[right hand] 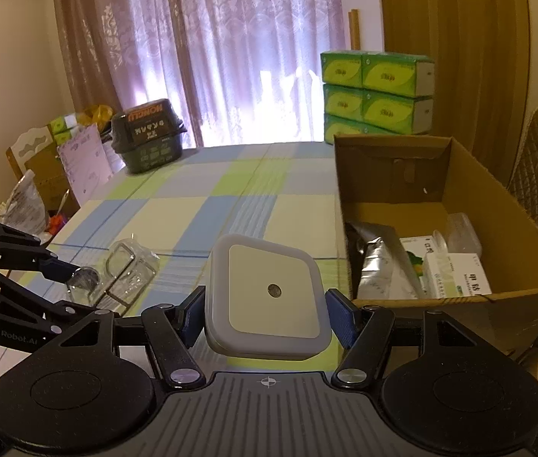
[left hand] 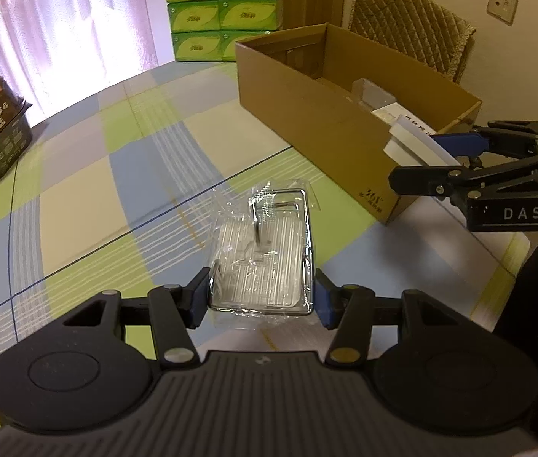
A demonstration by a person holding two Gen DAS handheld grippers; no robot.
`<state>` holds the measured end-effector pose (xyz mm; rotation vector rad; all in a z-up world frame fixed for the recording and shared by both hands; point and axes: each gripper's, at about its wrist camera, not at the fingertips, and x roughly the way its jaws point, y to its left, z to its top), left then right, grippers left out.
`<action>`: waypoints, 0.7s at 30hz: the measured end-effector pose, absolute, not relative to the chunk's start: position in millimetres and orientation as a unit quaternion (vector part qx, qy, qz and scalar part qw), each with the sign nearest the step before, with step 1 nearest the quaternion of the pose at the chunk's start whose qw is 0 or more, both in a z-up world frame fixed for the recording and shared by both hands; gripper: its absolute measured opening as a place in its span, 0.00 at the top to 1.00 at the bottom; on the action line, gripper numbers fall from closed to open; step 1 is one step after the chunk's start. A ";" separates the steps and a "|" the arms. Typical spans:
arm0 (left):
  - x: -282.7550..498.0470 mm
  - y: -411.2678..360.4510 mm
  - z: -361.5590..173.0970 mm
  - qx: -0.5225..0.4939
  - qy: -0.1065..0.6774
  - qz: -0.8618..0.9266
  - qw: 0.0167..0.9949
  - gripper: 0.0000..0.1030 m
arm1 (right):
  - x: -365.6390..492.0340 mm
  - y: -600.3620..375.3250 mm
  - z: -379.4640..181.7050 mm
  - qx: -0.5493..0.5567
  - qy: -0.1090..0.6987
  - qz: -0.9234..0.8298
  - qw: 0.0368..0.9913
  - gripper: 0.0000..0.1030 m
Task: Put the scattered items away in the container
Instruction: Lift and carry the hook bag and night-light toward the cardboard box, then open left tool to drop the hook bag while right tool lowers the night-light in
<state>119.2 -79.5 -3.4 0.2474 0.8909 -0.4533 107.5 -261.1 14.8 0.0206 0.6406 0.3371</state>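
My left gripper (left hand: 261, 299) is shut on a clear plastic packet (left hand: 265, 251) with a chrome wire rack inside, low over the checked tablecloth (left hand: 116, 175). The same packet (right hand: 128, 270) and left gripper (right hand: 74, 291) show at the left of the right wrist view. My right gripper (right hand: 267, 312) is shut on a white square night light (right hand: 269, 293), held above the table beside the open cardboard box (right hand: 394, 167). From the left wrist view, the right gripper (left hand: 428, 160) and night light (left hand: 413, 141) sit at the near corner of the box (left hand: 307, 114).
The box holds a silver pouch (right hand: 373, 262), medicine cartons (right hand: 459, 278) and a clear tub (right hand: 461, 234). Green tissue packs (right hand: 377, 91) are stacked behind it. A dark lidded tub (right hand: 147, 137) stands at the table's far left. A padded chair (left hand: 409, 26) is behind the box.
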 end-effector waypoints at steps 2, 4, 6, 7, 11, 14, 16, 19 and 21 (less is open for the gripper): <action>121.1 -84.6 0.6 0.115 0.425 -0.221 0.870 0.52 | 107.6 -265.3 20.2 0.012 0.307 0.162 0.938 0.34; 125.0 -90.6 7.4 0.112 0.421 -0.225 0.872 0.52 | 109.9 -272.1 28.5 0.011 0.297 0.158 0.942 0.34; 131.8 -97.8 17.5 0.102 0.415 -0.231 0.874 0.53 | 112.8 -281.5 38.2 0.011 0.285 0.150 0.947 0.34; 135.7 -102.6 23.1 0.097 0.412 -0.235 0.875 0.53 | 114.6 -286.9 43.9 0.011 0.278 0.146 0.949 0.34; 152.8 -129.1 45.1 0.080 0.396 -0.252 0.879 0.53 | 125.4 -313.2 65.2 -0.001 0.255 0.122 0.959 0.34; 167.6 -156.0 59.6 0.070 0.383 -0.271 0.880 0.53 | 135.9 -335.6 72.7 -0.012 0.249 0.101 0.963 0.34; 178.4 -173.4 67.1 0.058 0.378 -0.280 0.881 0.53 | 144.7 -353.3 73.9 -0.014 0.252 0.086 0.964 0.34; 196.9 -197.1 72.2 0.034 0.379 -0.292 0.878 0.53 | 156.1 -378.9 71.7 -0.012 0.258 0.070 0.964 0.34; 209.0 -212.5 71.6 0.024 0.382 -0.299 0.874 0.53 | 162.9 -394.2 68.1 -0.006 0.265 0.061 0.962 0.34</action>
